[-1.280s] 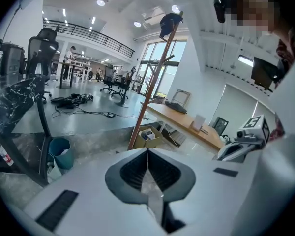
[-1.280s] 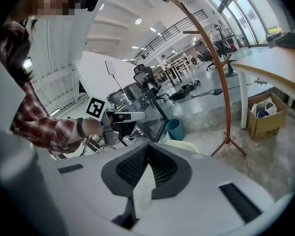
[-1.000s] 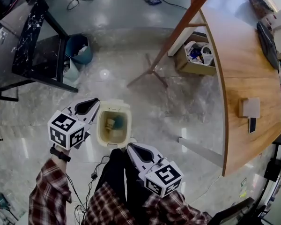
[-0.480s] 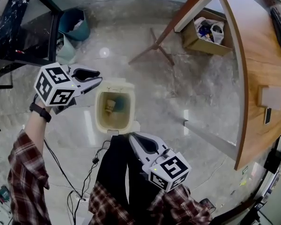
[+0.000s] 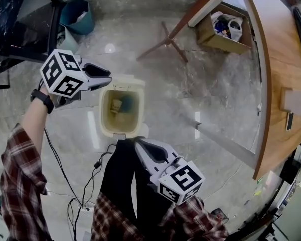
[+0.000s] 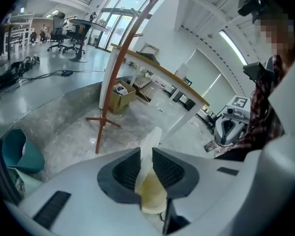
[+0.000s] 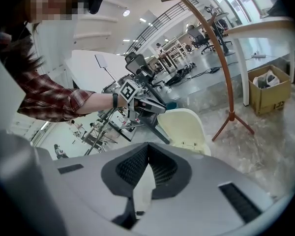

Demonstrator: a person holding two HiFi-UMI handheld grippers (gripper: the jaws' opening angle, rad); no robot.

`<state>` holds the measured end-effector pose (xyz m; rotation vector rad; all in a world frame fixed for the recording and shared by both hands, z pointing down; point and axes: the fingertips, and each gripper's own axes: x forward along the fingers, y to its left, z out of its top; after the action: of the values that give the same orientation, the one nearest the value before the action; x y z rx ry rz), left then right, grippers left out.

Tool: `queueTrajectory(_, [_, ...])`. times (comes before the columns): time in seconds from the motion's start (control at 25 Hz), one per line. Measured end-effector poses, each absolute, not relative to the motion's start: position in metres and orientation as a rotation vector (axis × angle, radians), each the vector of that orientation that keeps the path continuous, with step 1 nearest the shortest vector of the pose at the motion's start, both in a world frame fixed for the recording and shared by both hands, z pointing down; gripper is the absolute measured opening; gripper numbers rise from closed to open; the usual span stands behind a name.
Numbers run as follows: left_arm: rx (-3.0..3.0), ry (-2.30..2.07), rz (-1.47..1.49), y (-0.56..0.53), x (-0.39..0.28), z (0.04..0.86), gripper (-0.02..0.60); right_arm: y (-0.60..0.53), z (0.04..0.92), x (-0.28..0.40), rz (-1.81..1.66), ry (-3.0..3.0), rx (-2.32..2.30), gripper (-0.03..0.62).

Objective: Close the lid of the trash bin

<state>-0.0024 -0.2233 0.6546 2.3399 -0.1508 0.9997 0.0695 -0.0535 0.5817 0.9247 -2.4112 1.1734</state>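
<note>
The closing step is judged to be just under way: the lid is stood upright, the bin is wide open, and rubbish can be seen inside. The bin is set on the floor, between the two grippers in the head view, and the lid is carried at its far rim.

Now the left gripper. It is held at the bin's far left corner, and its jaws are clamped on the lid's upper edge. In the left gripper view the thin cream panel is pinched between the two ribbed pads, with only the panel's thickness left between them. A sliver of the panel is seen poking out past the tips.

The right gripper is held at the near rim, just beside the bin, and nothing is carried. Its jaws are closed tip to tip, with nothing between the pads; no contact with the bin can be made out.

What is called for next, by this reading: the lid is to be swung forward and down about its hinge. The pinch should be kept until the panel is low over the opening, and then let go. A slip off that thin edge is the risk.
</note>
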Motion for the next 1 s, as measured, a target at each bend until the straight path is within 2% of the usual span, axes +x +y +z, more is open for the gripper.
queueTrajectory(0.64, [2.258,-0.032,0.902,-0.132,-0.004,0.668,0.064,-0.054,0.576,0.066,1.172,-2.421,0.937,0.012])
queueTrajectory(1.0, [2.174,0.027,0.932,-0.038,-0.010,0.737,0.064,-0.040,0.598,0.051,1.201,-2.393,0.876,0.012])
